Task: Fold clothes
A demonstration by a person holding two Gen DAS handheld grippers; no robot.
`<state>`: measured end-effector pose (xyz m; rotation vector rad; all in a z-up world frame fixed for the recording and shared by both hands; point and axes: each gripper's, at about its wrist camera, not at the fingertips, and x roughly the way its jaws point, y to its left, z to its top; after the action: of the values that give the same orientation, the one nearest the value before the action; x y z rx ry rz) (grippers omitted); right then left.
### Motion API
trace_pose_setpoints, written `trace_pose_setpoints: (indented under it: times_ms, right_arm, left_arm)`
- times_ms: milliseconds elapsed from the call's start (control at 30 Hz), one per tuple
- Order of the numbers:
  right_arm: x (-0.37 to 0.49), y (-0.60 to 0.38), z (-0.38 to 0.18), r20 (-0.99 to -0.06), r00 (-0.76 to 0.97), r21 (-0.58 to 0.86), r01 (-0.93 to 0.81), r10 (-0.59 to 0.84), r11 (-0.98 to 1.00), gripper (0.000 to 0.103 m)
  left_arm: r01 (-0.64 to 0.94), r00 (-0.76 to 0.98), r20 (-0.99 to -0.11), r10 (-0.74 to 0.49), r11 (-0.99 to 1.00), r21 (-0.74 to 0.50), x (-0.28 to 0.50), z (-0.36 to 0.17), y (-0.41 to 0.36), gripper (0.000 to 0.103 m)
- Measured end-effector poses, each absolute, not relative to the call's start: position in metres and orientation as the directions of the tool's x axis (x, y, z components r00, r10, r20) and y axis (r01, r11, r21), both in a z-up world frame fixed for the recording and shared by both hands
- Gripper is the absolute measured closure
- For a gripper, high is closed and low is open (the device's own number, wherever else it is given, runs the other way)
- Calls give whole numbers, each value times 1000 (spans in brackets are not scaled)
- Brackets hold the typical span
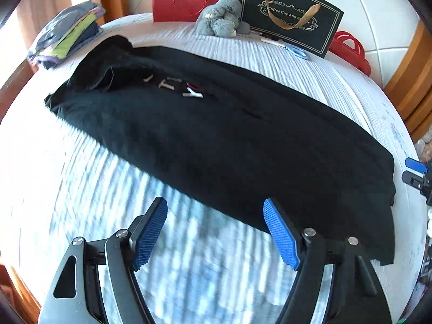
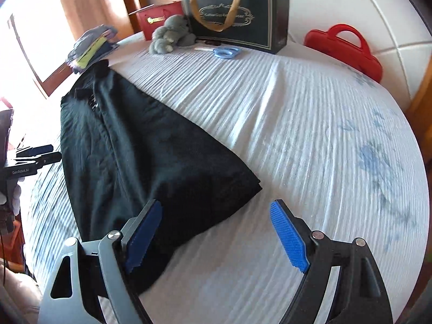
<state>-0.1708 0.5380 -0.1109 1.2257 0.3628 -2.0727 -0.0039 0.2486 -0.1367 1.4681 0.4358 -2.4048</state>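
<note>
A black garment (image 1: 205,135) lies folded lengthwise into a long strip on the white ribbed bedspread (image 1: 81,178), with white lettering near its collar end at the far left. It also shows in the right wrist view (image 2: 129,151). My left gripper (image 1: 216,232) is open and empty, just above the garment's near long edge. My right gripper (image 2: 216,235) is open and empty, over the garment's near hem corner. The right gripper also shows at the right edge of the left wrist view (image 1: 415,172). The left gripper shows at the left edge of the right wrist view (image 2: 37,156).
A pile of folded clothes (image 1: 67,35) sits at the far left corner. A red bag (image 1: 186,0), a grey plush toy (image 1: 218,16), a black gift bag (image 1: 291,16), blue scissors (image 2: 226,51) and a red case (image 2: 345,48) line the headboard side.
</note>
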Motion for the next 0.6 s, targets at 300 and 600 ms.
trace_pose_setpoints:
  times_ms: [300, 600]
  right_arm:
    - [-169, 552, -107, -855, -239, 70, 827, -461, -558, 38]
    - [-200, 544, -119, -838, -116, 54, 955, -533, -293, 38]
  left_arm:
    - [462, -444, -893, -78, -873, -153, 10, -122, 359, 26]
    - [661, -399, -887, -235, -744, -101, 1, -125, 427, 26]
